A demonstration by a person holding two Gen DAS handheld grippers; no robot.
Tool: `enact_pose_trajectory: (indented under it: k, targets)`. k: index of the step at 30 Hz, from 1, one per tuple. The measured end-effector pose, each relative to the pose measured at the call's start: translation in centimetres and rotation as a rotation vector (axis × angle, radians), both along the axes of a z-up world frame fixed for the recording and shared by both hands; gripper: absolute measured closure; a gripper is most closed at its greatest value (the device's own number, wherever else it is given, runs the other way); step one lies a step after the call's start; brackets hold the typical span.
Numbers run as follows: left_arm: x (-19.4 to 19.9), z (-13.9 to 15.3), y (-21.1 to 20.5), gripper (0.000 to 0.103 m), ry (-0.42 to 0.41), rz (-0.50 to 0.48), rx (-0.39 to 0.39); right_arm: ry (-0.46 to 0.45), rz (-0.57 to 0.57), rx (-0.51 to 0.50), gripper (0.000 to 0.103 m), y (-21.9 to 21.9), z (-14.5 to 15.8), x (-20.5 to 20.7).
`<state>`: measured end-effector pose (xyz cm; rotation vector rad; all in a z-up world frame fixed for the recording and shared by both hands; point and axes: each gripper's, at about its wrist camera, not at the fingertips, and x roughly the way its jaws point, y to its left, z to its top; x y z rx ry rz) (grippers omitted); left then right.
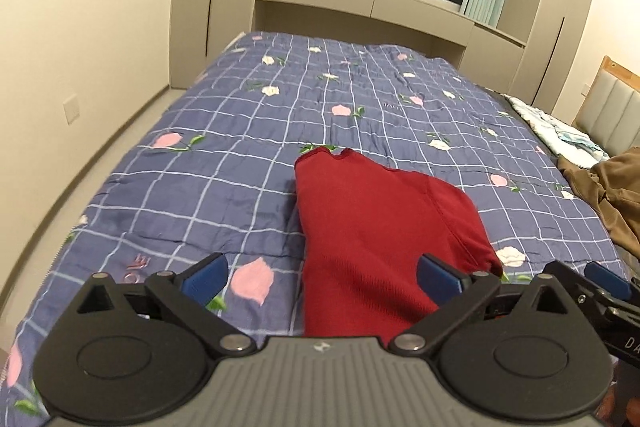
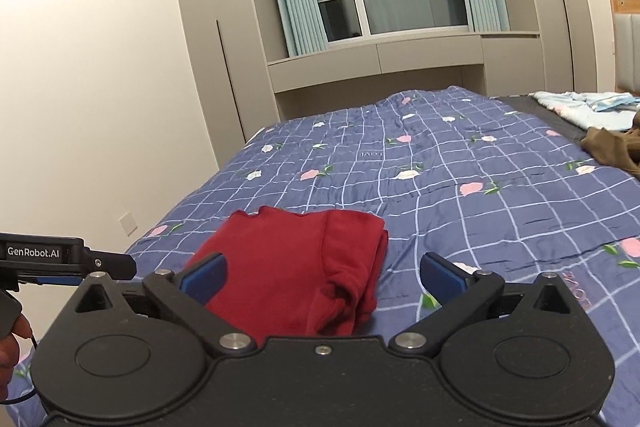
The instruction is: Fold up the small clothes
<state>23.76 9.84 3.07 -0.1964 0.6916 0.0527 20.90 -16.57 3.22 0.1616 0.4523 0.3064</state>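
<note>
Both my left gripper (image 1: 320,277) and right gripper (image 2: 322,277) have wide, empty fingers above the folded soft red shirt (image 1: 376,235) on the blue checked flowered quilt (image 1: 224,163), so I think I should next pat its lumpy edge flat.

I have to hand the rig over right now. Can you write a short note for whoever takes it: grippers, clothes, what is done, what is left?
Left gripper: open, empty, above the near end of the red garment.
Right gripper: open, empty, over the same garment's near end.
Red garment: lies folded on the blue checked quilt, released by both grippers.
Done: the red piece looks folded.
Left: a brown garment and light blue clothes lie unfolded at the far right of the bed; probably take the brown one next.
</note>
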Motion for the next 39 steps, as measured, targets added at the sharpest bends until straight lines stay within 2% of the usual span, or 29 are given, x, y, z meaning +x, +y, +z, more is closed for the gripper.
enact_pose_trajectory:
  k: [10, 14, 19, 27, 39]
  targets:
    - [-7.2, 0.5, -1.3, 0.001, -0.077, -0.018, 0.053, -0.048, 0.009, -0.041, 0.001, -1.1, 0.6, -7.1]
    - [-9.7, 0.4, -1.7, 0.001, -0.094, -0.016, 0.066, -0.073, 0.008, -0.068, 0.001, -1.7, 0.4, -9.8]
    - [-12.0, -0.1, -2.5, 0.001, -0.1, -0.027, 0.081, -0.092, -0.02, -0.053, 0.001, -2.8, 0.2, -12.3]
    - [-14.9, -1.2, -3.7, 0.001, -0.118, -0.034, 0.105, -0.123, -0.046, -0.035, 0.001, -3.3, -0.1, -14.1]
    - [-16.0, -3.8, -2.8, 0.001, -0.064, 0.014, 0.078, -0.111, -0.029, -0.083, 0.001, -2.2, -2.0, -14.7]
